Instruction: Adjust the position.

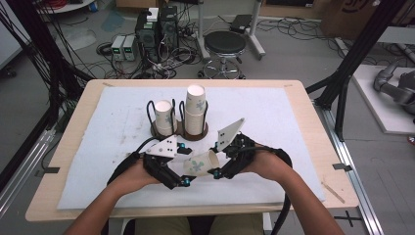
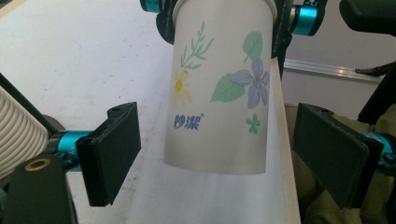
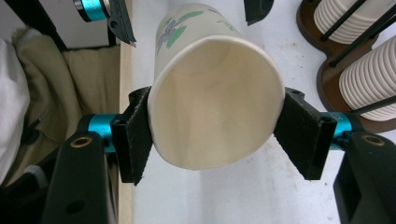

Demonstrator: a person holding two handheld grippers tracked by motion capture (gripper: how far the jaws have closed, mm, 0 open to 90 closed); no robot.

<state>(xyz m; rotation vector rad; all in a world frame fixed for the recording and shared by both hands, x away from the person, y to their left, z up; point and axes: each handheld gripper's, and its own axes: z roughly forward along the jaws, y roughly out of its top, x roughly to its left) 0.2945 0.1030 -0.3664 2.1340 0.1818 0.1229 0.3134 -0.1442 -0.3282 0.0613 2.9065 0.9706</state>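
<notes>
1 paper cup (image 1: 197, 164) pinched at its rim between right gripper (image 3: 212, 128) jaws, lying sideways above the surface, base pointing toward left gripper (image 2: 233, 151). Left jaws spread wide, flanking the base, not touching; nearer for taking over.

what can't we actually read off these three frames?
- Paper cup base: in the left gripper view it faces away; in the right gripper view the interior is shadowed.
- Cup count in the two stacks: ridges too small in the high view, cut off by the frame edge in the right gripper view.
- Cup rim, left gripper view: hidden behind the right gripper fingers and the top edge.
- Left gripper: open around the cup; contact unclear.
</notes>
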